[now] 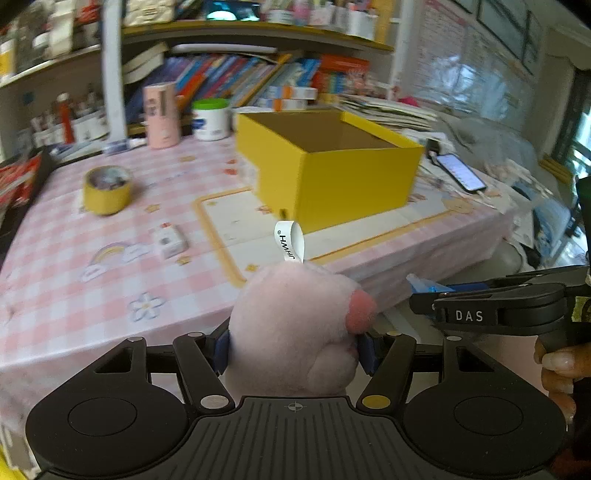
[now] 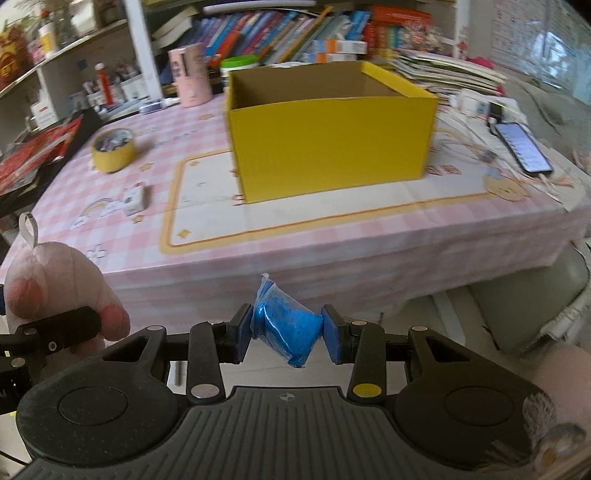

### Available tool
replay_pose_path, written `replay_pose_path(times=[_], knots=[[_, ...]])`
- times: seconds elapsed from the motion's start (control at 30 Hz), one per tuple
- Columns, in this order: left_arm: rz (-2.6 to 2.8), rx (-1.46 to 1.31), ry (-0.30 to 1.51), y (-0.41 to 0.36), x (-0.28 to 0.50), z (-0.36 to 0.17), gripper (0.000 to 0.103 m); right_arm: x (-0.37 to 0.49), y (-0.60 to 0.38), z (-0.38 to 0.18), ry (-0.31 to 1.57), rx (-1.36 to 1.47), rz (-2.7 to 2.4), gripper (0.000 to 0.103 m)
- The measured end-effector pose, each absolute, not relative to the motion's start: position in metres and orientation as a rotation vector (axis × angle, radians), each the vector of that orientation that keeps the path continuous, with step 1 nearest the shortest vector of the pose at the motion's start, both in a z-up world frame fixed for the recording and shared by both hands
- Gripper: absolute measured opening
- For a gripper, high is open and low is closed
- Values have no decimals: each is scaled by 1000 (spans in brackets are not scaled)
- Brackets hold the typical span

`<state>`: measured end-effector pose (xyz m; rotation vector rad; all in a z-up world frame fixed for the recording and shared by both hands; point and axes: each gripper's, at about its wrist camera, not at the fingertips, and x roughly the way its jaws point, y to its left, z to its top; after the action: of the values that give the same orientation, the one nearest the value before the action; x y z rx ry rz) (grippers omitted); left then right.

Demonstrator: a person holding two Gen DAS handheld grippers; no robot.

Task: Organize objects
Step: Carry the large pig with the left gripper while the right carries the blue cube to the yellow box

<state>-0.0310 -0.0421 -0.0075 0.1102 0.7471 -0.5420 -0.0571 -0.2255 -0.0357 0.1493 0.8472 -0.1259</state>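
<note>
Though blurred, fluffy pink plush (image 1: 291,325), probably.

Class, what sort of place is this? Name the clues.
Probably a home study or child's room: crowded bookshelves, a pink checked tablecloth, and a phone lying beside stacked papers.

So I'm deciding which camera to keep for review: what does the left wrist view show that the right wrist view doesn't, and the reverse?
Left wrist only: the left gripper shut on the pink plush toy, and the hand carrying the right gripper.

Right wrist only: the right gripper shut on the blue bag.

Both: the open yellow box, yellow tape roll, small white box, phone, and pink checked tablecloth.
</note>
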Motion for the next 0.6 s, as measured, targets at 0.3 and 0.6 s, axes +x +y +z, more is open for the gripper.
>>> replay_pose_path(times=[0.3,0.6], knots=[[-593,146,741,-71,-24,-6,64,-58,-256,-39,858,191,-185,37],[-594,154,731,-92,-8,-3,64,-39,-274,-39,872,180,-169,37]])
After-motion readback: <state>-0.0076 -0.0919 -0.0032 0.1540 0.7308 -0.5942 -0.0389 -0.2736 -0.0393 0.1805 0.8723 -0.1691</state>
